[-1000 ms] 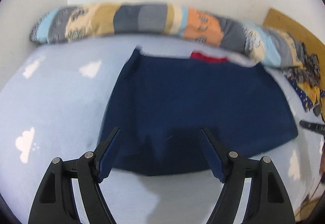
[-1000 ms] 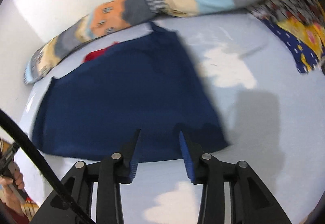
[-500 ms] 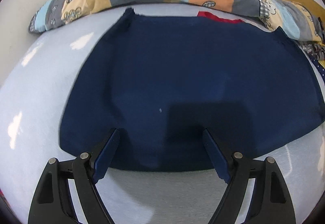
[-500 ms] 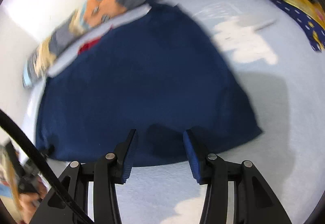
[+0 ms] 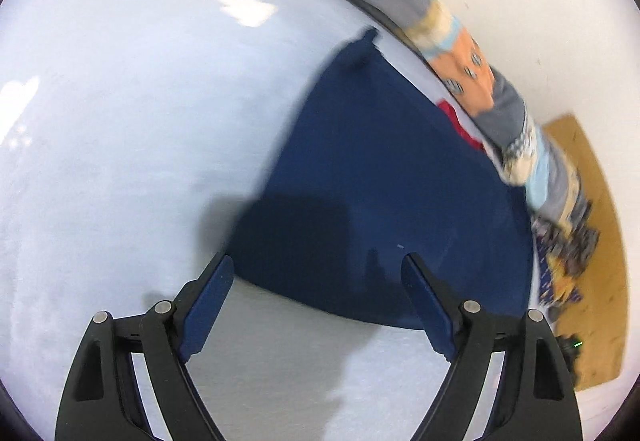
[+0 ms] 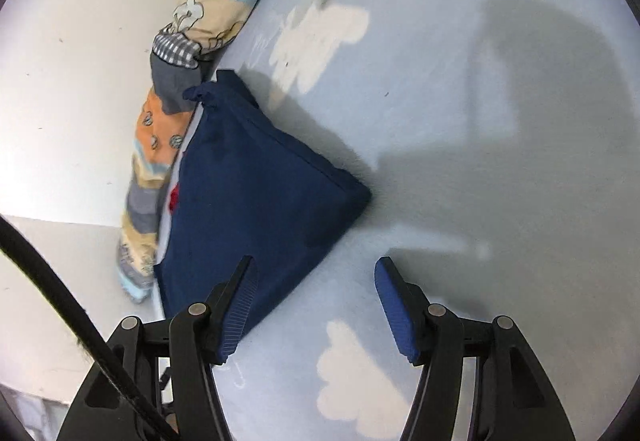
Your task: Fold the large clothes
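Observation:
A navy blue garment (image 5: pixel 384 193) lies flat on the light blue bed sheet (image 5: pixel 120 145), with a bit of red (image 5: pixel 460 121) at its far edge. My left gripper (image 5: pixel 318 269) is open and empty, hovering over the garment's near left corner. In the right wrist view the garment (image 6: pixel 256 201) is to the left, its corner pointing right. My right gripper (image 6: pixel 314 273) is open and empty, its left finger (image 6: pixel 236 305) over the garment's near edge and its right finger over bare sheet.
A long patchwork bolster (image 5: pixel 460 57) lies along the white wall behind the garment; it also shows in the right wrist view (image 6: pixel 176 89). A heap of patterned cloth (image 5: pixel 568 261) and a brown board (image 5: pixel 600 221) are at the right. A black cable (image 6: pixel 60 313) crosses the lower left.
Both grippers have swung outward: the left now views the garment's left side, the right its right corner. The right jaws have opened wider. The garment lies as before.

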A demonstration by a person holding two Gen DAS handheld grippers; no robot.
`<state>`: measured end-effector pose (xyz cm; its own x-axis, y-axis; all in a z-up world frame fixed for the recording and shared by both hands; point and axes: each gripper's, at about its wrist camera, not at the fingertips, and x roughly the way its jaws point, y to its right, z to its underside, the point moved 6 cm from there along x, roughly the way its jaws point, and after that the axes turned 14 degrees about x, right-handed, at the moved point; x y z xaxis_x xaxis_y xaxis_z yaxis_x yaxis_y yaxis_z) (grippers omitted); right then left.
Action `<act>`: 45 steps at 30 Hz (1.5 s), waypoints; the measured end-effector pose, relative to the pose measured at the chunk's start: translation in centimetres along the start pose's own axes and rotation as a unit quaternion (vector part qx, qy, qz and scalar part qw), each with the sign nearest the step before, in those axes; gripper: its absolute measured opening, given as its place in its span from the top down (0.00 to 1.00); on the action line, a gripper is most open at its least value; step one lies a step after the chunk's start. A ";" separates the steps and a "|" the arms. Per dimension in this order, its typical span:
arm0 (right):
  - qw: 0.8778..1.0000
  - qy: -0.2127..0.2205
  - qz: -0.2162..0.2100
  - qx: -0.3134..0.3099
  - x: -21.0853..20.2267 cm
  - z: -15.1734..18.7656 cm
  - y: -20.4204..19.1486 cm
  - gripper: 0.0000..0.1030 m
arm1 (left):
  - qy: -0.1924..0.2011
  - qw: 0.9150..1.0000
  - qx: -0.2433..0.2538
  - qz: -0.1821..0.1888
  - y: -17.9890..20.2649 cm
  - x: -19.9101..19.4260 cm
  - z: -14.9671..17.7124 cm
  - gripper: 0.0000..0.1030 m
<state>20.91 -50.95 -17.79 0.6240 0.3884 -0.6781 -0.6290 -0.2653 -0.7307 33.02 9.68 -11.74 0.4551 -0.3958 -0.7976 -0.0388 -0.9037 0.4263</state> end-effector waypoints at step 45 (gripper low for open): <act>0.983 0.058 -0.133 -0.115 -4.1 0.0 -8.3 0.97 | 0.085 0.993 -0.054 0.057 1.3 -0.9 -0.9 0.92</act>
<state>23.62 -50.33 -8.95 0.8089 0.3716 -0.4557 -0.3236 -0.3657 -0.8727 33.37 9.02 -10.15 0.5965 -0.4531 -0.6624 -0.0078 -0.8286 0.5598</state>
